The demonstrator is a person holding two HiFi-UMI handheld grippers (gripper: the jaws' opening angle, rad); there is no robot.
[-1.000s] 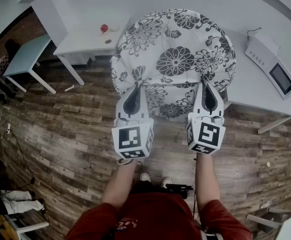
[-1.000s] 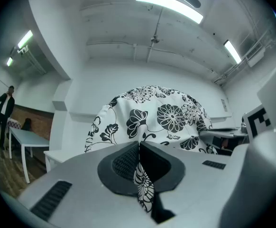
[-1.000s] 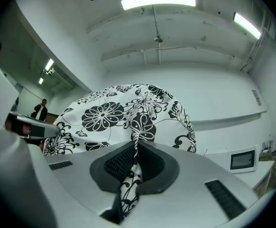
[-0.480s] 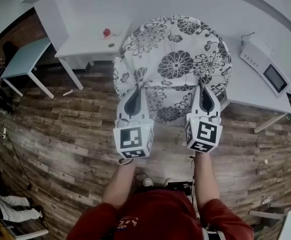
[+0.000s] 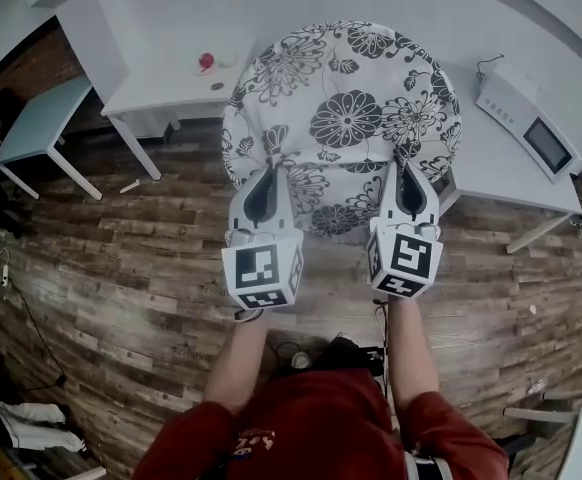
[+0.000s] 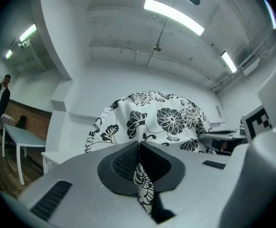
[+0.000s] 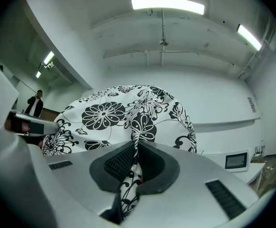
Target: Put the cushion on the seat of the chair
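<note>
- Black-on-white floral cushion [image 5: 346,118] lies ahead of me, its near edge pinched in left tongs [image 5: 269,173] and right tongs [image 5: 408,168] alike.
- I see no chair.

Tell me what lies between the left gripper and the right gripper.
In the head view, the lower edge of the round black-and-white floral cushion spans from the left gripper to the right gripper, each shut on it.

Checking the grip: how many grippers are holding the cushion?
2: the left gripper clamps the cushion at its lower-left edge, the right gripper at its lower-right.
</note>
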